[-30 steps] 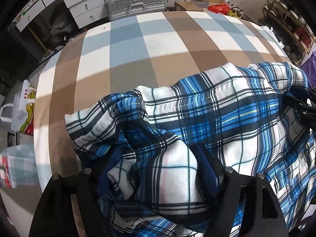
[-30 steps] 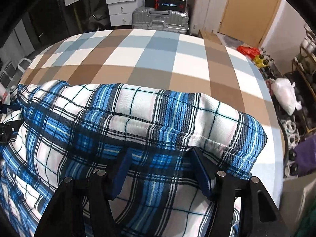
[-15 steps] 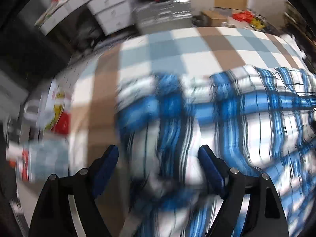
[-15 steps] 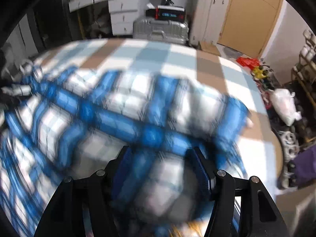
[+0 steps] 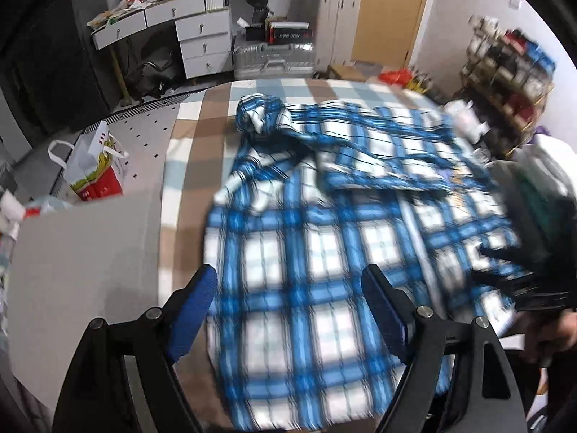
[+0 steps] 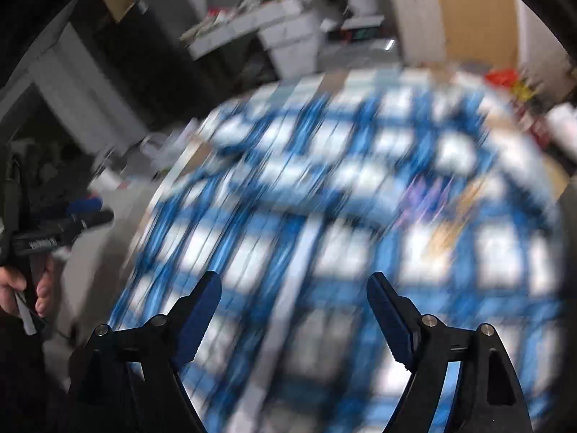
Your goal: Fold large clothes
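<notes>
Left black two-finger gripper with blue pads [image 5: 288, 285] held apart, nothing clamped; right black two-finger gripper with blue pads [image 6: 294, 292] just spread wider, likewise empty; below both, blue-and-white plaid flannel shirt [image 5: 324, 216] lying loose on the brown, white and pale-blue checked bed cover [image 5: 187, 151]; right view heavily blurred; silver hard-shell suitcase [image 5: 272, 61] beyond.

Blue-and-white plaid shirt [image 5: 310, 238] lies spread across the checked bed [image 5: 187, 151].
</notes>
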{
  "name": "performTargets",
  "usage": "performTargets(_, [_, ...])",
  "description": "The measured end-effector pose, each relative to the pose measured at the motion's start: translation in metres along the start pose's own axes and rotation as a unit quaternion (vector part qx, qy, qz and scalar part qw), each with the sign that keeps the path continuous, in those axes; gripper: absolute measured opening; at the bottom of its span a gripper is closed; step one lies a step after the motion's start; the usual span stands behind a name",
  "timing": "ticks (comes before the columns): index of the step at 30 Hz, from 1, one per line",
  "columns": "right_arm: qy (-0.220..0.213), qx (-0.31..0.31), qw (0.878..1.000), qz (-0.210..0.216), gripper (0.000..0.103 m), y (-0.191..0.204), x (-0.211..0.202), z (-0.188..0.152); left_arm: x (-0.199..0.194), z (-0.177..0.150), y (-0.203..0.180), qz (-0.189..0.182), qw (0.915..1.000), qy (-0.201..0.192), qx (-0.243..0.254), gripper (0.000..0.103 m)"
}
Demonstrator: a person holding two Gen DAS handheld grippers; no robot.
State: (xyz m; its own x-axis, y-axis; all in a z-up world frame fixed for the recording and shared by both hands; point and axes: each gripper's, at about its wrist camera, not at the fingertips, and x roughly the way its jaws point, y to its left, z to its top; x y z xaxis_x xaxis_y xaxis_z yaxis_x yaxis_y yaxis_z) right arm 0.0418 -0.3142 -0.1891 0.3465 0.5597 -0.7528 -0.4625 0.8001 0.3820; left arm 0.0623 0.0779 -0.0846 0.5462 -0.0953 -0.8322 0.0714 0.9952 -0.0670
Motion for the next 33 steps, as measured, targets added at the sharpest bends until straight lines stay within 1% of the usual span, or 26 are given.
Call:
performTargets(3, [0.040, 0.002, 0.999, 0.017, 0.082, 0.009, 0.019, -0.024, -0.013, -0.020, -0.006, -0.016, 0.9999, -0.006, -0.004, 0.079])
performTargets(4, [0.053, 0.017, 0.998, 0.028, 0.079, 0.010, 0.025, -0.032, -0.017, -0.029, -0.008, -0.025, 0.9997, -0.005, -0.005, 0.079])
performTargets(5, [0.068, 0.032, 0.996, 0.046, 0.073, 0.009, 0.031, -0.036, -0.019, -0.034, -0.007, -0.031, 0.9995, -0.007, -0.007, 0.079])
performTargets(6, [0.085, 0.046, 0.993, 0.060, 0.068, 0.009, 0.035, -0.039, -0.025, -0.045, -0.009, -0.031, 0.9994, -0.011, -0.007, 0.079])
performTargets(7, [0.091, 0.057, 0.992, 0.069, 0.065, 0.011, 0.033, -0.043, -0.026, -0.053, -0.010, -0.030, 0.9994, -0.015, -0.005, 0.079])
performTargets(9, [0.087, 0.059, 0.990, 0.091, 0.065, 0.018, 0.025, -0.050, -0.027, -0.063, -0.011, -0.029, 0.9995, -0.011, 0.001, 0.079])
performTargets(12, [0.106, 0.057, 0.989, 0.091, 0.065, 0.020, 0.026, -0.058, -0.022, -0.071, -0.010, -0.030, 0.9995, -0.006, -0.010, 0.079])
performTargets(14, [0.121, 0.062, 0.988, 0.078, 0.064, 0.019, 0.034, -0.062, -0.020, -0.075, -0.010, -0.035, 0.9993, 0.002, -0.015, 0.079])
performTargets(15, [0.126, 0.060, 0.987, 0.077, 0.064, 0.021, 0.035, -0.062, -0.019, -0.077, -0.011, -0.035, 0.9992, 0.004, -0.017, 0.079])
performTargets(17, [0.141, 0.041, 0.987, 0.062, 0.063, 0.028, 0.037, -0.061, -0.019, -0.082, -0.012, -0.035, 0.9993, 0.002, -0.013, 0.079])
performTargets(18, [0.148, 0.037, 0.987, 0.060, 0.063, 0.032, 0.039, -0.062, -0.020, -0.083, -0.012, -0.032, 0.9994, -0.002, -0.010, 0.079])
performTargets(20, [0.158, 0.036, 0.984, 0.073, 0.061, 0.038, 0.043, -0.065, -0.022, -0.086, -0.010, -0.030, 0.9994, -0.010, -0.017, 0.079])
performTargets(21, [0.158, 0.032, 0.984, 0.071, 0.059, 0.042, 0.044, -0.065, -0.021, -0.086, -0.008, -0.037, 0.9990, -0.008, -0.022, 0.079])
performTargets(22, [0.158, 0.028, 0.985, 0.069, 0.049, 0.046, 0.046, -0.065, -0.019, -0.088, -0.006, -0.045, 0.9986, -0.005, -0.028, 0.079])
performTargets(23, [0.157, 0.027, 0.985, 0.069, 0.028, 0.049, 0.049, -0.065, -0.018, -0.092, -0.005, -0.048, 0.9983, -0.002, -0.031, 0.079])
performTargets(24, [0.152, 0.023, 0.986, 0.065, 0.015, 0.050, 0.049, -0.067, -0.017, -0.093, -0.004, -0.050, 0.9982, 0.001, -0.034, 0.079])
performTargets(25, [0.139, 0.003, 0.989, 0.045, 0.002, 0.053, 0.047, -0.071, -0.016, -0.094, -0.003, -0.046, 0.9983, 0.005, -0.034, 0.079])
performTargets(27, [0.106, -0.032, 0.994, -0.004, 0.001, 0.060, 0.042, -0.071, -0.018, -0.097, -0.002, -0.039, 0.9988, 0.001, -0.031, 0.079])
performTargets(29, [0.087, -0.037, 0.995, -0.005, 0.001, 0.065, 0.036, -0.070, -0.021, -0.099, 0.002, -0.034, 0.9990, -0.003, -0.030, 0.079])
performTargets(30, [0.063, -0.050, 0.997, -0.020, 0.001, 0.069, 0.027, -0.069, -0.020, -0.100, 0.004, -0.033, 0.9989, -0.004, -0.033, 0.079])
performTargets(31, [0.045, -0.058, 0.997, -0.024, 0.001, 0.072, 0.019, -0.069, -0.020, -0.100, 0.007, -0.032, 0.9988, -0.004, -0.038, 0.079])
performTargets(33, [0.028, -0.054, 0.998, -0.033, 0.001, 0.067, 0.005, -0.069, -0.016, -0.102, 0.013, -0.029, 0.9984, 0.003, -0.048, 0.079])
